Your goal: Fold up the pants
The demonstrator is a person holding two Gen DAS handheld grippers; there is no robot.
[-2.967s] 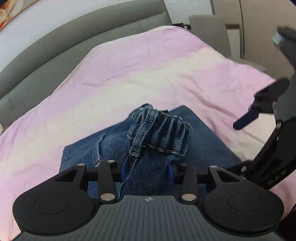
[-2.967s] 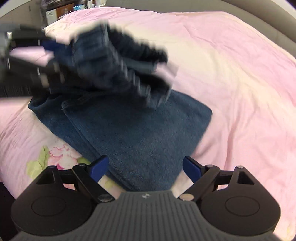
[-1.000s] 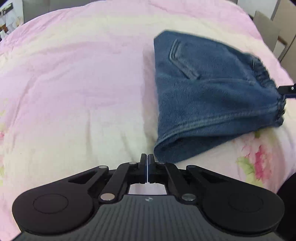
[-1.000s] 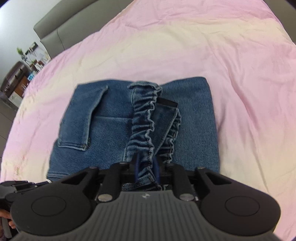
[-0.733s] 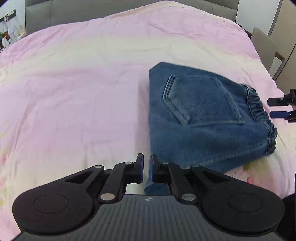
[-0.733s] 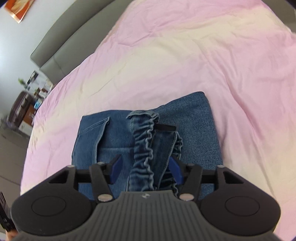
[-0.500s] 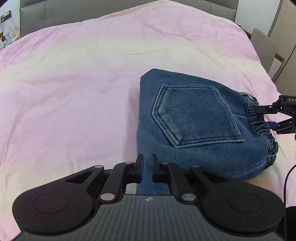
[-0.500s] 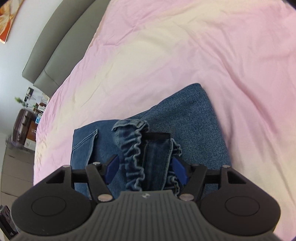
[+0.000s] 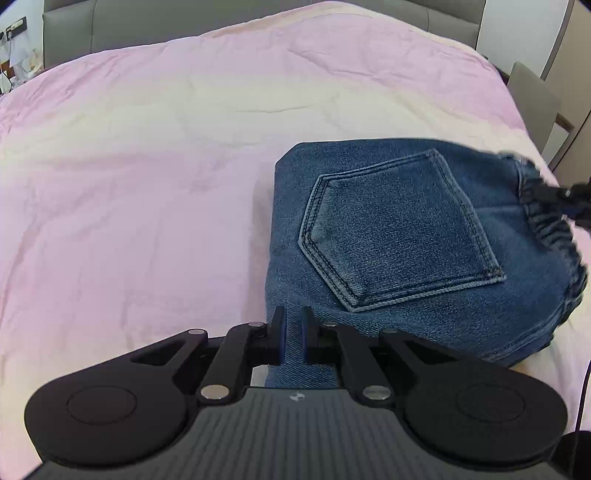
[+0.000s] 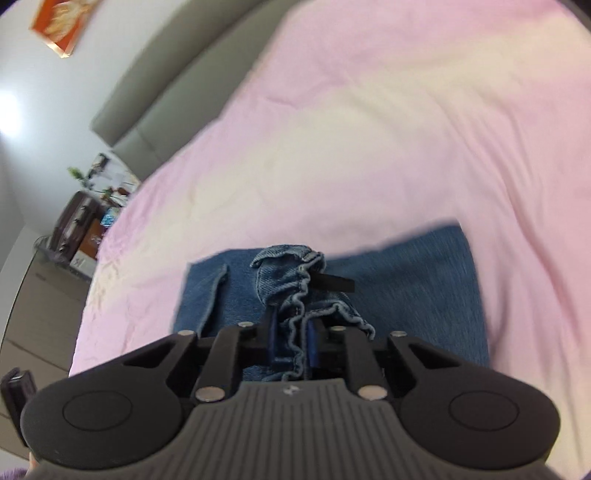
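The blue denim pants [image 9: 399,236] lie folded into a compact bundle on the pink bed cover, back pocket [image 9: 395,229] facing up. My left gripper [image 9: 290,334] is shut on the near folded edge of the pants. In the right wrist view my right gripper [image 10: 291,339] is shut on the gathered elastic waistband [image 10: 295,284] of the pants [image 10: 410,288]. The right gripper's fingertips [image 9: 565,195] also show at the right edge of the left wrist view, at the waistband.
The pink and cream bed cover [image 9: 147,166] spreads all around the pants. A grey headboard [image 9: 184,18] runs along the far side. A chair [image 9: 532,92] stands at the right of the bed. A cabinet with clutter [image 10: 74,236] stands off the bed's left side.
My right gripper, open around the waistband half a second ago, has shut on it. My left gripper has closed onto the near edge of the pants, which now lie closer to it.
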